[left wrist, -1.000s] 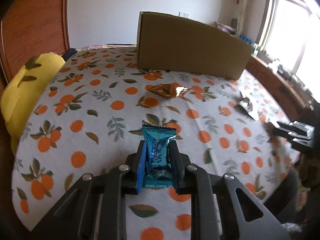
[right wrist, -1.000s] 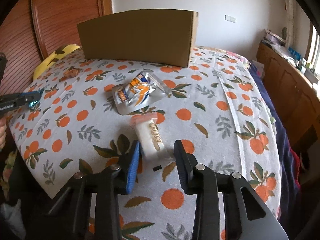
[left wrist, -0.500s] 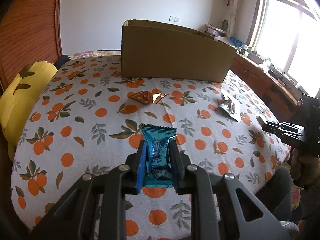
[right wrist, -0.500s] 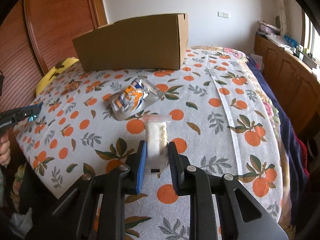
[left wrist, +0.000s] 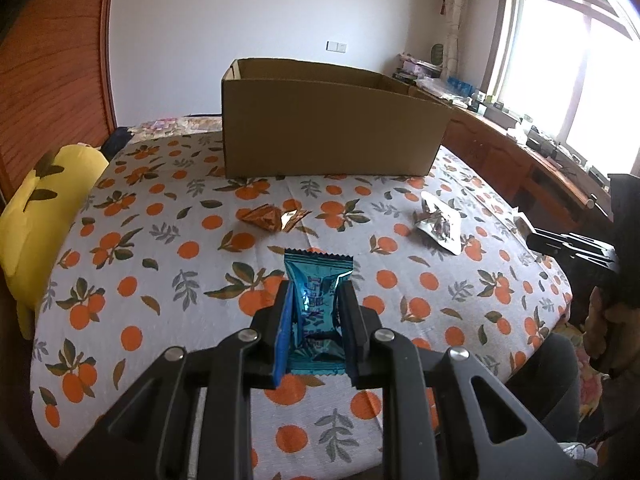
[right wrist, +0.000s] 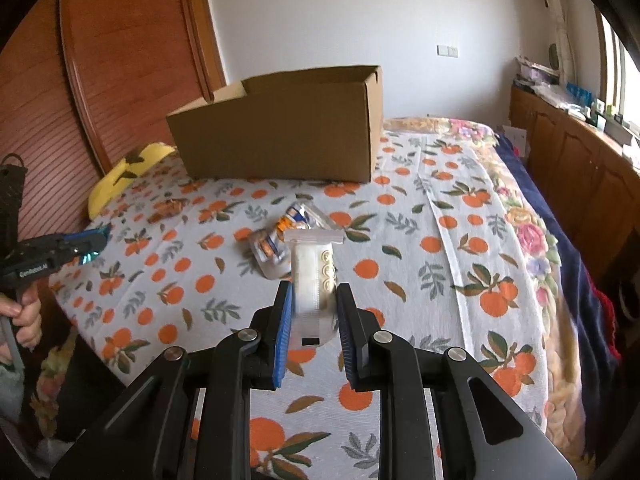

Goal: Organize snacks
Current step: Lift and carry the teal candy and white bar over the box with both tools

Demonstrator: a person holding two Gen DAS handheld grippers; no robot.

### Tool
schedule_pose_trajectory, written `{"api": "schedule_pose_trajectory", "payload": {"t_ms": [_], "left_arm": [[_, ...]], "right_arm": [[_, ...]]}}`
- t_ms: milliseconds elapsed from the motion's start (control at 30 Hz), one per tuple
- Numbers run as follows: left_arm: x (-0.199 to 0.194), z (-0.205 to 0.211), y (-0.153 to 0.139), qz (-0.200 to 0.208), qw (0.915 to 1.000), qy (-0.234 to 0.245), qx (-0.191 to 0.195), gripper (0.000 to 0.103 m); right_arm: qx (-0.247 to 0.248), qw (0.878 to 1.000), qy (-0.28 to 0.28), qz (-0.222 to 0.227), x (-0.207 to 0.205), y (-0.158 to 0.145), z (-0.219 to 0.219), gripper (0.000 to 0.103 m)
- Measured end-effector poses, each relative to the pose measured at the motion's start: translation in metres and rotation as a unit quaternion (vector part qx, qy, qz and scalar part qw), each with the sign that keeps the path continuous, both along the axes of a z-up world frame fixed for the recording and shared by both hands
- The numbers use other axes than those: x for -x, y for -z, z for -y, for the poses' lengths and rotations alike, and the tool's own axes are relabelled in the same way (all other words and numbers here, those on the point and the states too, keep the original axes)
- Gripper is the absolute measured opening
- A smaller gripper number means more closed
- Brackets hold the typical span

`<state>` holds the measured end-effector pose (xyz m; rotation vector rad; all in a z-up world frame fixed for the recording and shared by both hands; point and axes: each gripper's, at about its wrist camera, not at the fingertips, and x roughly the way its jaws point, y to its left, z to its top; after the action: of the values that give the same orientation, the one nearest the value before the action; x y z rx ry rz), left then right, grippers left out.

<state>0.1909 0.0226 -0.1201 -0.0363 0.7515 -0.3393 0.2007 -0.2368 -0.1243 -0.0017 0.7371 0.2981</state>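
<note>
Now both grippers pinch snacks, left gripper point(left wrist: 316, 316) a teal candy packet point(left wrist: 318, 300), right gripper point(right wrist: 314, 316) a white wafer packet point(right wrist: 314, 276), with the open cardboard box point(right wrist: 280, 136) straight ahead beyond each

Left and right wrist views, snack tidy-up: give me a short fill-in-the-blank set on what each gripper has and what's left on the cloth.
1. The left gripper is shut on a ____ coloured snack packet.
2. The right gripper holds a ____ packet.
3. The cardboard box has its top ____.
4. The orange wrapper lies on the ____.

Missing words: blue; white; open; tablecloth
</note>
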Motion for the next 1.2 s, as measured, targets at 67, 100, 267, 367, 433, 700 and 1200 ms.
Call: {"api": "schedule_pose_trajectory", "payload": {"t_ms": [67, 100, 267, 367, 433, 700, 1200], "left_arm": [[-0.001, 0.003, -0.005, 0.004, 1.0000, 0.002, -0.001, 0.020], [-0.002, 0.003, -0.006, 0.005, 1.0000, 0.002, -0.001, 0.020], [-0.003, 0.009, -0.021, 0.023, 0.9997, 0.008, -0.003, 0.020], [-0.006, 0.010, -0.029, 0.032, 0.9994, 0.010, -0.003, 0.020], [-0.009, 0.011, -0.033, 0.037, 0.9993, 0.009, -0.003, 0.020], [-0.021, 0.011, -0.038, 0.042, 0.9991, 0.008, -0.006, 0.020], [-0.058, 0.019, -0.026, 0.032, 0.9993, 0.017, -0.003, 0.020]], "right_arm": [[-0.001, 1.000, -0.002, 0.005, 0.001, -0.004, -0.002, 0.020], [-0.002, 1.000, -0.003, 0.008, 0.001, -0.007, -0.002, 0.020], [-0.002, 1.000, -0.006, 0.013, 0.002, -0.015, -0.003, 0.020], [-0.004, 1.000, -0.011, 0.018, 0.003, -0.019, -0.003, 0.020], [-0.006, 1.000, -0.013, 0.020, 0.002, -0.021, -0.003, 0.020], [-0.001, 0.999, -0.018, 0.028, -0.006, -0.027, -0.006, 0.020], [-0.005, 1.000, -0.026, 0.016, -0.037, -0.023, -0.009, 0.020]]}}
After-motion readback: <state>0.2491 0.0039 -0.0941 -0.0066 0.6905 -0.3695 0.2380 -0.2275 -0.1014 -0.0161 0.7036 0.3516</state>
